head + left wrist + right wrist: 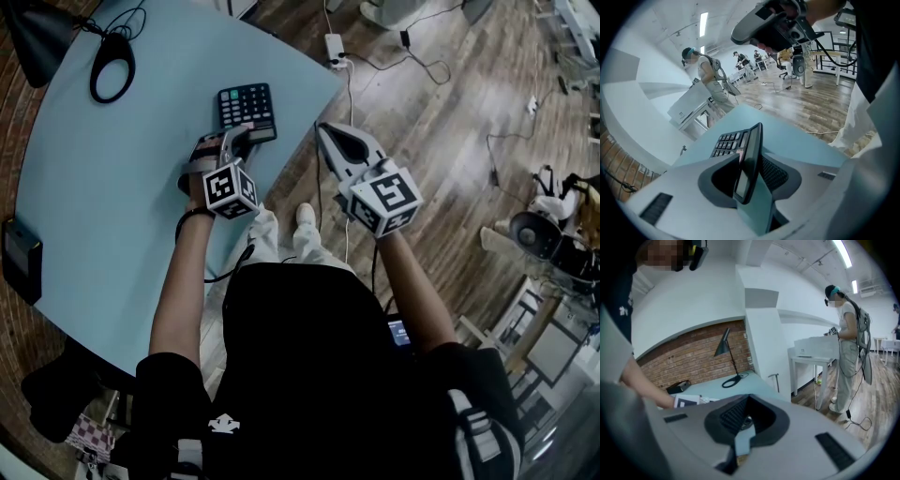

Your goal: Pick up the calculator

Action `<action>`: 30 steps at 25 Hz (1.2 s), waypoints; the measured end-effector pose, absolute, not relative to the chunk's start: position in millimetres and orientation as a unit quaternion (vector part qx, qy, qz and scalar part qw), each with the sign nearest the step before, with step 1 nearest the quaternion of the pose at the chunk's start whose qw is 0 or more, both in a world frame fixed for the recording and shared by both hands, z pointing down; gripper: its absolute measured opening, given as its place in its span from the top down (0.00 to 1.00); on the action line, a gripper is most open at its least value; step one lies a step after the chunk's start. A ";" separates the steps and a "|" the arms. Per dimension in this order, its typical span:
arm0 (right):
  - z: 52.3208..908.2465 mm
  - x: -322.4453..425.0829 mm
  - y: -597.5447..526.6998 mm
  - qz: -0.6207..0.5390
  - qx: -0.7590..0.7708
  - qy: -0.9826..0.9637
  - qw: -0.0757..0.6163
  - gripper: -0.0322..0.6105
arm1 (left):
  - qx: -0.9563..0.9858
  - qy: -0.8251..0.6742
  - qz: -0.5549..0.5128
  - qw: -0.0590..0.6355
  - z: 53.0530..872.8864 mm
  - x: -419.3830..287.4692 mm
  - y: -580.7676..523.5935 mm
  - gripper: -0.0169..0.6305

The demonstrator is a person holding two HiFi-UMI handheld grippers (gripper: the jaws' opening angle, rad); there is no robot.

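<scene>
On the pale blue-green table [112, 216], upper centre of the head view, one calculator [247, 111] is seen near the curved right edge. It is a black plastic slab, rectangular, with a grid of dark keys and a grey display strip at the near end. Key legends are too small to be read.

Its near end is clamped by the left gripper [236, 142]. In the left gripper view the slab is seen edge-on between the jaws, with one ribbed black pad pressed on the key face and the other on the back.

The right gripper [326, 129] is held right of the table, over the wood-plank floor [441, 112]. Its smooth grey jaws are brought together at the tips, with nothing gripped.

Two marker cubes are counted: left cube [231, 190] and right cube [386, 202], white faces printed with black square patterns.

One black lamp [37, 37] is placed at the upper left, with a cone shade and a ring-shaped base. One flat black box [21, 255] is set at the table's left edge. A red brick wall [693, 357] is seen behind the table in the right gripper view.
</scene>
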State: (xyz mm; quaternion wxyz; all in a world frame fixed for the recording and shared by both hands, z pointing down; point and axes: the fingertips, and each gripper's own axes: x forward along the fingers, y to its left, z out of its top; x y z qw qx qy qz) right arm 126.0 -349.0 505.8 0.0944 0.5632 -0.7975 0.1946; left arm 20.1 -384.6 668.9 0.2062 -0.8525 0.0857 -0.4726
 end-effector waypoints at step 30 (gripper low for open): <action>488.8 122.3 -352.7 0.173 0.540 -0.821 0.072 0.94 | -0.883 0.189 -0.404 0.147 587.6 19.7 -398.1 0.89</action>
